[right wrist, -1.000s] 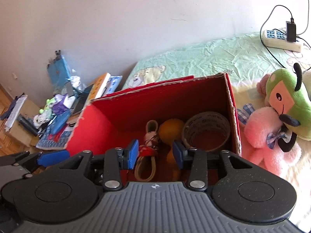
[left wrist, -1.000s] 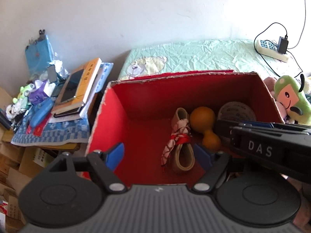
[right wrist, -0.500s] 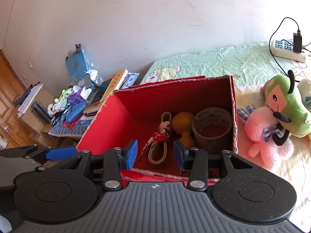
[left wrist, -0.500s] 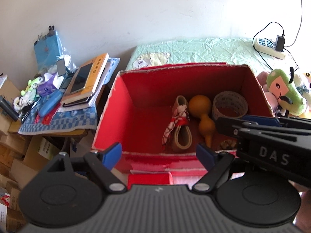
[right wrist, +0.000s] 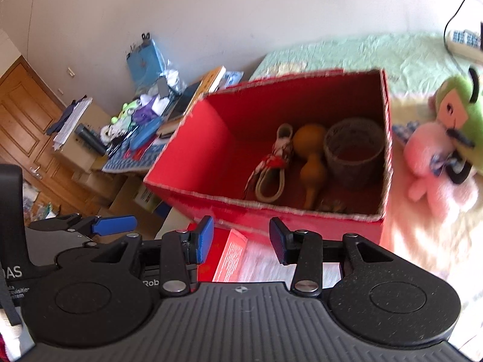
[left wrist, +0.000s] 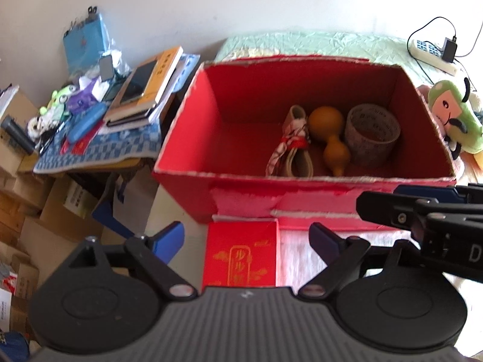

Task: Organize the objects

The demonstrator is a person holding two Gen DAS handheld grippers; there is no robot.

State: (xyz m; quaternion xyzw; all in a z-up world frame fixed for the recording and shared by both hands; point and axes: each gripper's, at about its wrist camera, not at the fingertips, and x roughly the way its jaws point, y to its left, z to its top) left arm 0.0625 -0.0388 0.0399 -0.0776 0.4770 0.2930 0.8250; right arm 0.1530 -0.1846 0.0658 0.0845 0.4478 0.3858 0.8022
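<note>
I hold both claws on the near side of the red box (left wrist: 211, 126), which sits on the bed with its top open. My left claw (left wrist: 246, 241) is opening and already stands wide, with nothing between its fingers; straight under it, touching the box's near wall, lies a flat red packet (left wrist: 241, 259) with gold print. My right claw (right wrist: 241, 241) is about half spread and empty too, poised over the same low things in front of the box.

Inside the box, toward its right end, lie a cloth-wrapped loop of cord (left wrist: 291, 147), a gourd (left wrist: 327, 132) and a roll of tape (left wrist: 371, 135), close together.

The packet looks to me like thin card or paper: light, stiff enough to keep its shape, but lying flat, so a pinch from above would likely slide off. I would take it by its near short edge, lifting that edge first. Beside the box's right wall wait a green plush toy (right wrist: 459, 111) and a pink plush toy (right wrist: 428, 163), soft and light, which should yield under the fingers; I would grip the body, not a limb.
</note>
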